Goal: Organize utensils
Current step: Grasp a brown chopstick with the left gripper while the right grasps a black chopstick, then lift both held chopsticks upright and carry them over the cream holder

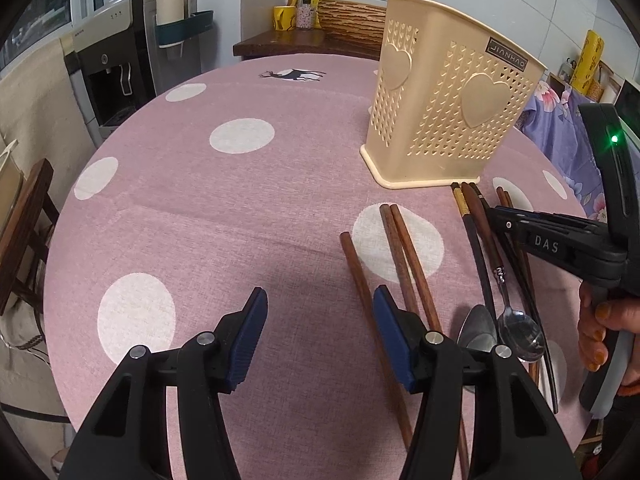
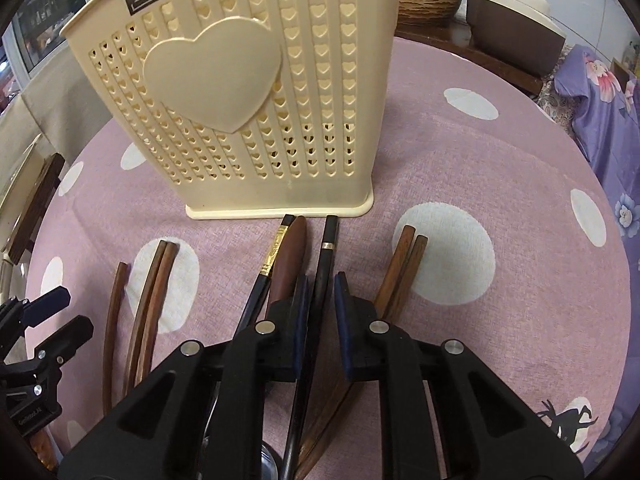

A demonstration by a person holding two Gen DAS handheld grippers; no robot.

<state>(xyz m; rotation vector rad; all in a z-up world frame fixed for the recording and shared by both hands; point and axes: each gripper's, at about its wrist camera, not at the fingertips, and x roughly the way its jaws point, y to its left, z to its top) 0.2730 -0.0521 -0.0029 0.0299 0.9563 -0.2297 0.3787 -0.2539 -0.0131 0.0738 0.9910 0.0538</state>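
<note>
Jaws of the right gripper (image 2: 320, 300) pinch a black chopstick (image 2: 326, 252) lying on the tabletop (image 2: 480, 160) before the holder (image 2: 224, 92); lift level, then tip upright. Left gripper (image 1: 318, 336) waits half-open, empty.

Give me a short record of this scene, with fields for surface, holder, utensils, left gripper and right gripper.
surface: round table, pink cloth with white dots
holder: cream holder, upright, heart holes
utensils: brown chopsticks, black chopsticks, two spoons, all flat on the cloth before the holder
left gripper: open, holds nothing
right gripper: closed on one black chopstick
</note>
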